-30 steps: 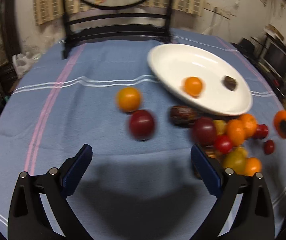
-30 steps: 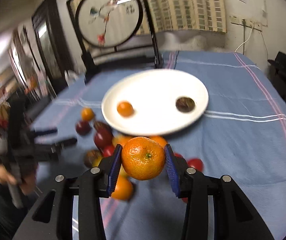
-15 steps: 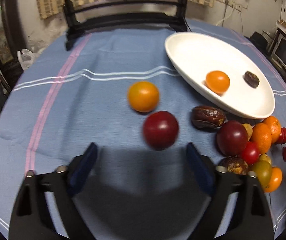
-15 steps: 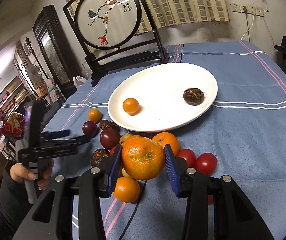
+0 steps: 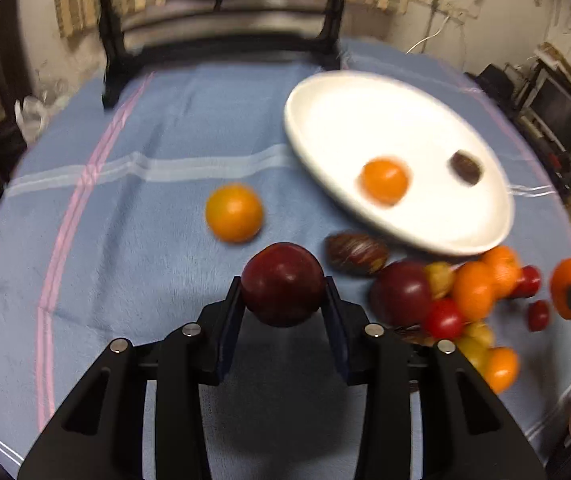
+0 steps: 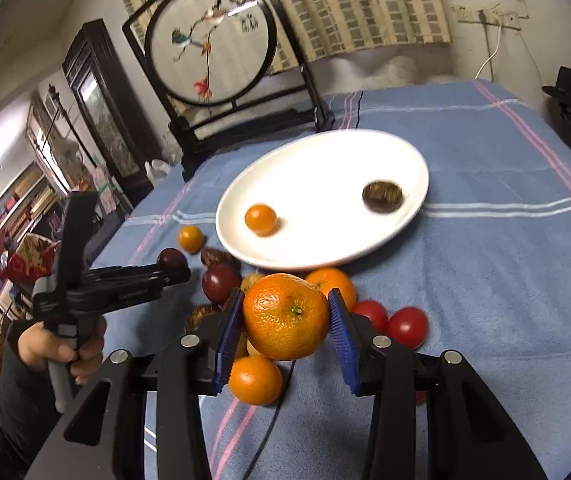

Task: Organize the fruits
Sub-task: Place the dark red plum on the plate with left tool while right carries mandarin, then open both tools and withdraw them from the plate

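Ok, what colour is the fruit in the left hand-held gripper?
Dark red fruit, clearest in the left wrist view.

Each gripper (image 5: pixel 283 300) (image 6: pixel 285 320) has a black frame, blue ribbed finger pads (image 6: pixel 227 330) and silver screws (image 6: pixel 381 341). Bare-skinned hand (image 6: pixel 59 344), dark sleeve (image 6: pixel 13 412).

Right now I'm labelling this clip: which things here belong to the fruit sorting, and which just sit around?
Part of the job:
- dark red plum in the left gripper
- mandarin in the right gripper
- white plate
- loose fruit pile

Just there:
- round embroidered screen
- blue tablecloth
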`<state>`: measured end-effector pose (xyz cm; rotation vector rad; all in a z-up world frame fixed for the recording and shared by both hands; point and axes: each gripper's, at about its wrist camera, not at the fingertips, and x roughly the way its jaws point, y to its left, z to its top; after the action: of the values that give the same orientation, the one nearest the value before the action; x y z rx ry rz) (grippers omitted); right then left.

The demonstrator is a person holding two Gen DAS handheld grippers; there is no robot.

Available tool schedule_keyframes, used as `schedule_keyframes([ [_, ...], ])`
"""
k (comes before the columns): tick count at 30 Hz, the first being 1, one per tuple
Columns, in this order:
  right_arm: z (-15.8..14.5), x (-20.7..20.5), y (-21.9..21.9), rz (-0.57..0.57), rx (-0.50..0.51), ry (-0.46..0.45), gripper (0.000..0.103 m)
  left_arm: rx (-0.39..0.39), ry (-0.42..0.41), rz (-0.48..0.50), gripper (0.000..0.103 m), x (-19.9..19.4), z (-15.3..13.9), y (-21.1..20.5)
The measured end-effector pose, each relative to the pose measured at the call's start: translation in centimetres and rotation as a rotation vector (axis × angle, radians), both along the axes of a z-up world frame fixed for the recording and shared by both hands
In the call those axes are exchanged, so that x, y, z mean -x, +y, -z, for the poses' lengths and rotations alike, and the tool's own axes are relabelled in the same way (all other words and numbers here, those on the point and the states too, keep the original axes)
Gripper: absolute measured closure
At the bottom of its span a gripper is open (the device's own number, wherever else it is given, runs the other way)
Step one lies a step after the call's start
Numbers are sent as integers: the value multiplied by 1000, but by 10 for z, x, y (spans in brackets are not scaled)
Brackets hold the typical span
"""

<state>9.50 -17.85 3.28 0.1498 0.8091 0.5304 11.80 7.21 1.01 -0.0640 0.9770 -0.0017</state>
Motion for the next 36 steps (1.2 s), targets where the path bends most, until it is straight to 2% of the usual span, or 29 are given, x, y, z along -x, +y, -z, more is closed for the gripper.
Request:
schedule_keyframes([
  [5, -24, -17, 15, -23, 57, -57, 60, 7, -99, 54, 65, -12, -41, -24],
  [9, -27, -42, 28, 4, 128, -96, 60, -43, -119, 66, 65, -48, -49, -49],
  [11, -20, -54, 33, 17, 157, -88, 60, -40, -86, 47, 65, -73, -42, -51],
  [15, 4, -73, 36, 33, 180, -15, 60, -30, -36, 10, 65, -105, -27, -55],
  [19, 16, -79, 38, 28, 221, 3, 60, -34, 1, 3, 65, -130, -10, -58],
  [24, 28, -86, 40, 11, 217, 47, 59, -7, 65, 21, 64, -145, 13, -62],
  [25, 29, -88, 40, 15, 208, 50, 59, -12, 74, 22, 59, -146, 16, -63],
  [26, 30, -89, 40, 15, 202, 54, 48, -20, 77, 20, 43, -146, 18, -64],
  [27, 32, -90, 39, 16, 191, 64, 34, -33, 78, 17, 34, -143, 18, -64],
  [28, 32, -90, 39, 17, 180, 69, 33, -45, 74, 10, 25, -140, 16, -65],
  [30, 32, -89, 41, -3, 166, 84, 34, -48, 45, 5, 24, -131, 8, -62],
  [32, 29, -84, 42, -8, 167, 66, 34, -26, 17, -2, 15, -116, -2, -57],
  [36, 19, -75, 33, 5, 138, 41, 34, -2, -37, -47, 11, -75, -14, -34],
])
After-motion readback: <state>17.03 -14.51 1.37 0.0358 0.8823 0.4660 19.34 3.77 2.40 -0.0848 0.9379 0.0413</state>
